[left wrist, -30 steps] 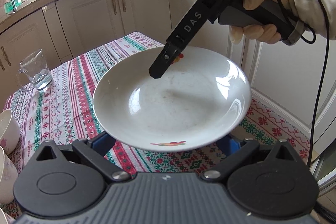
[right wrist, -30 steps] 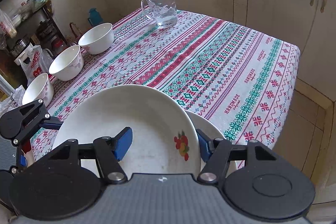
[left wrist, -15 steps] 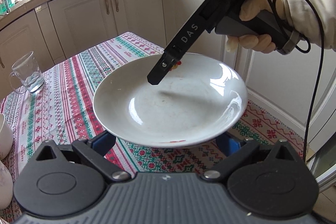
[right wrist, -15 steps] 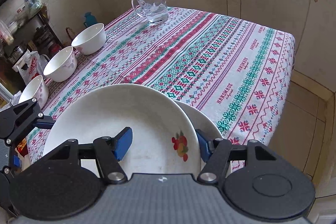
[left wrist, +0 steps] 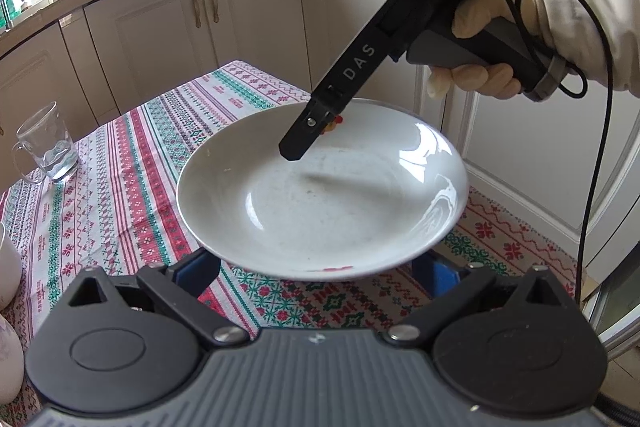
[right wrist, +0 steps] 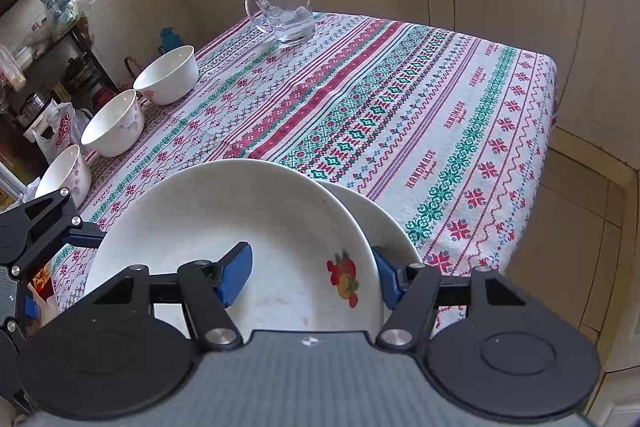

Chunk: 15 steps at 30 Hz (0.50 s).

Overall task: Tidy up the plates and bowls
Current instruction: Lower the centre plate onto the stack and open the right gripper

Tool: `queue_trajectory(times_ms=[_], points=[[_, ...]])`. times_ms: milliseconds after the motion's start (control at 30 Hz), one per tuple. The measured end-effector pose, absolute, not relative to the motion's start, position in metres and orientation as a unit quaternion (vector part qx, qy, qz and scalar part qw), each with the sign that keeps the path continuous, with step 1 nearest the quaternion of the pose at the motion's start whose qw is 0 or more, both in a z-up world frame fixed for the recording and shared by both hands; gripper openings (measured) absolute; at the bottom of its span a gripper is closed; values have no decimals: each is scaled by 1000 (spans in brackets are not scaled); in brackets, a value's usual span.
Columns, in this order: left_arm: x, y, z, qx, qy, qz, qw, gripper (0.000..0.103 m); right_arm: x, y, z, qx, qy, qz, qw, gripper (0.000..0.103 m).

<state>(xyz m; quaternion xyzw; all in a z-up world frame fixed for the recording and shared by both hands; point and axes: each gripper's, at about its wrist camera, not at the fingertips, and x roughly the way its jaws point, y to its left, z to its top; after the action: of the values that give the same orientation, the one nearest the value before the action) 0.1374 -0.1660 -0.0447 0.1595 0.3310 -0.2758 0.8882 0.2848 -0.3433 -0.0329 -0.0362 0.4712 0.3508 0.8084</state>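
Left wrist view: a white plate (left wrist: 320,195) is raised over a patterned tablecloth (left wrist: 120,195), tilted a little, with the left gripper (left wrist: 316,273) beneath its near rim.
Left gripper jaws: the blue pads (left wrist: 192,269) stand spread wide on either side below the plate; the rim hides their tips, so whether they touch it cannot be told.
Right gripper from this view: one black finger of the right gripper (left wrist: 308,131) comes down over the plate's far rim, held by a gloved hand (left wrist: 480,43) with a pale sleeve and a black cable.
Right wrist view: the right gripper (right wrist: 312,277) straddles the near rim of the raised plate (right wrist: 224,223), beside a red and yellow fruit print.
Right gripper jaws: one blue pad sits inside the plate and the other outside its rim, pinching the rim between them.
Second plate: another white plate (right wrist: 380,227) lies on the tablecloth (right wrist: 400,107), under the raised one, showing past its right edge.
Bowls: three white bowls (right wrist: 116,125) stand in a row along the table's left edge, well apart from the plates.
Glass mug: a clear mug (right wrist: 286,11) stands near the far side of the table.
Background: cream cupboard doors (left wrist: 240,11) line the wall behind.
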Motion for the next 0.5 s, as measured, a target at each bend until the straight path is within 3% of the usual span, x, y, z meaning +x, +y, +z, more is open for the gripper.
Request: queue_trajectory(times_ms=[500], points=[[136, -162, -41, 153, 328, -289, 887, 101, 281, -343, -29, -56, 473, 337, 812, 70]])
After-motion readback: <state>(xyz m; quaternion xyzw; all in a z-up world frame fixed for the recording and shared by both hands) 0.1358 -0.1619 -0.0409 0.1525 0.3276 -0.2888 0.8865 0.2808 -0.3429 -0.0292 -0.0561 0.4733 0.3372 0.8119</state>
